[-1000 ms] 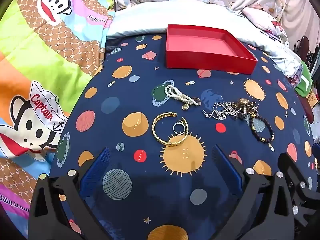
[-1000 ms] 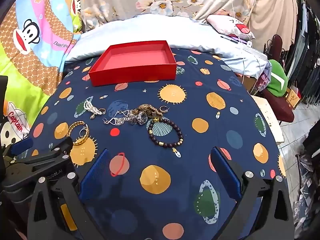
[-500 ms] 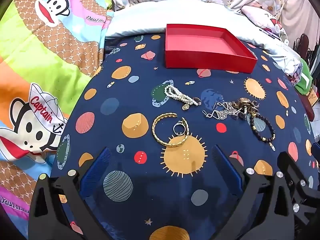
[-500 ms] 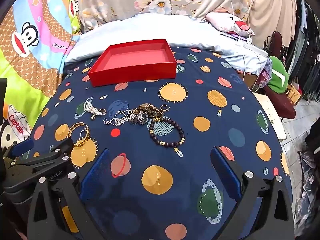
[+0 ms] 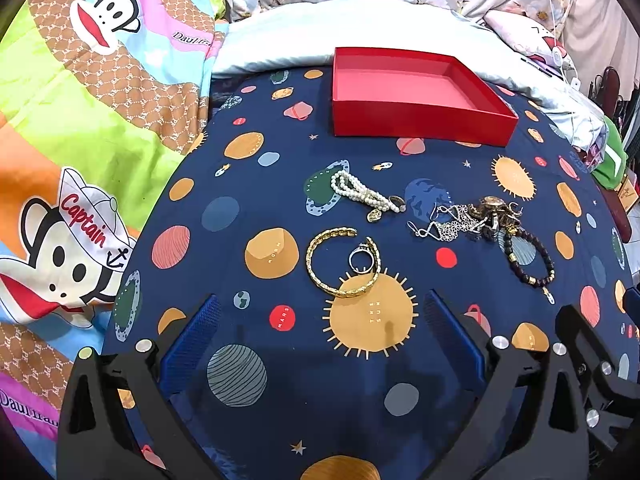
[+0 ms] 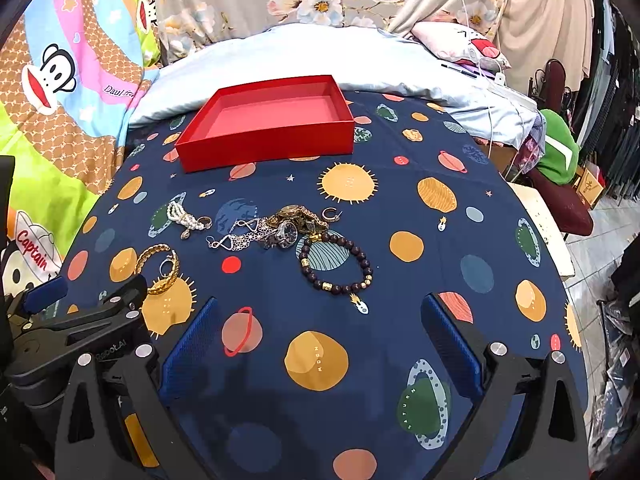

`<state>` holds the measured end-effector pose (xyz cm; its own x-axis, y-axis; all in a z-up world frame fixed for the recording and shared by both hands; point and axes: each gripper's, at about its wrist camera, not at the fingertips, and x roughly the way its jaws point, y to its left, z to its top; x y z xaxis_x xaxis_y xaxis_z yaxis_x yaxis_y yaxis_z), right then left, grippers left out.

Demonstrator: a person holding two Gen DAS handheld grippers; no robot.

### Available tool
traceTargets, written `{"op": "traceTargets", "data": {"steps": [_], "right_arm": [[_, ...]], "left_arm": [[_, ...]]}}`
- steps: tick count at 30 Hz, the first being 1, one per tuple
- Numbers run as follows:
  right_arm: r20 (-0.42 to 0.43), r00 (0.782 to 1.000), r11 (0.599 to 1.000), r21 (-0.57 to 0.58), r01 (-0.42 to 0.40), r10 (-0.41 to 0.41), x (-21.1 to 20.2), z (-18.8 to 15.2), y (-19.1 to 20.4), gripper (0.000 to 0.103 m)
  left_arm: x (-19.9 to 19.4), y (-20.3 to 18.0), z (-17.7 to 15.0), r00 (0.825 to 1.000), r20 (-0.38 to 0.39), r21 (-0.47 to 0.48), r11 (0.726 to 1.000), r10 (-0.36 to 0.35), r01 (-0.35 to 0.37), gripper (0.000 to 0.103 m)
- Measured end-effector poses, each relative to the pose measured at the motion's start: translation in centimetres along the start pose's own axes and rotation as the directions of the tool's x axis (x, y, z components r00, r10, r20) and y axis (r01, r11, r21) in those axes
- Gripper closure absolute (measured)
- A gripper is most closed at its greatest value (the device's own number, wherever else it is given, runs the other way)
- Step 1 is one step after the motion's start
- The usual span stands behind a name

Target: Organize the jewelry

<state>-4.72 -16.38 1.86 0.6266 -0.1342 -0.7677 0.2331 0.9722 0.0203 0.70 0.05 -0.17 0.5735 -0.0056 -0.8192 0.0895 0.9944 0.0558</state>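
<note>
Left gripper: The left gripper [image 5: 320, 340] is wide apart and holds nothing. It hangs low over the blue space cloth [image 5: 280, 400].
Right gripper: The right gripper [image 6: 320, 340] is wide apart too, and it holds nothing. It sits just beside the left one.
Step in hand: I think this is the very start. The red box [image 5: 420, 120] has nothing in it, and all the jewelry lies on the cloth. No piece is picked up yet.
Near the left gripper: The gold bangle [image 5: 340, 266] lies right in front of the blue pads, in line with the gap between them. A small silver ring [image 5: 362, 260] lies inside the bangle, touching it or nearly so.
Near the right gripper: The dark bead bracelet [image 6: 336, 266] lies right ahead of this gripper, a bit toward its left pad.
Further out: The pearl bracelet [image 5: 364, 194] lies past the bangle. A tangled pile of chains and a watch [image 6: 280, 230] touches the top of the bead bracelet.
Far end: The red box sits at the back of the cloth, well apart from both grippers.
Next move: I think the left gripper needs to go forward and down, then pinch one side of the bangle. The ring may come along or slip out, so the pinch needs to be careful.
</note>
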Motion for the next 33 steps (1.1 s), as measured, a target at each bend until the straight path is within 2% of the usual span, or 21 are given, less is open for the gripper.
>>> {"op": "traceTargets", "data": {"steps": [33], "right_arm": [[-0.004, 1.000, 1.000, 0.007, -0.004, 0.004, 0.35, -0.22, 0.64, 0.005]], "left_arm": [[-0.04, 0.28, -0.04, 1.000, 0.000, 0.004, 1.000, 0.014, -0.014, 0.005]]}}
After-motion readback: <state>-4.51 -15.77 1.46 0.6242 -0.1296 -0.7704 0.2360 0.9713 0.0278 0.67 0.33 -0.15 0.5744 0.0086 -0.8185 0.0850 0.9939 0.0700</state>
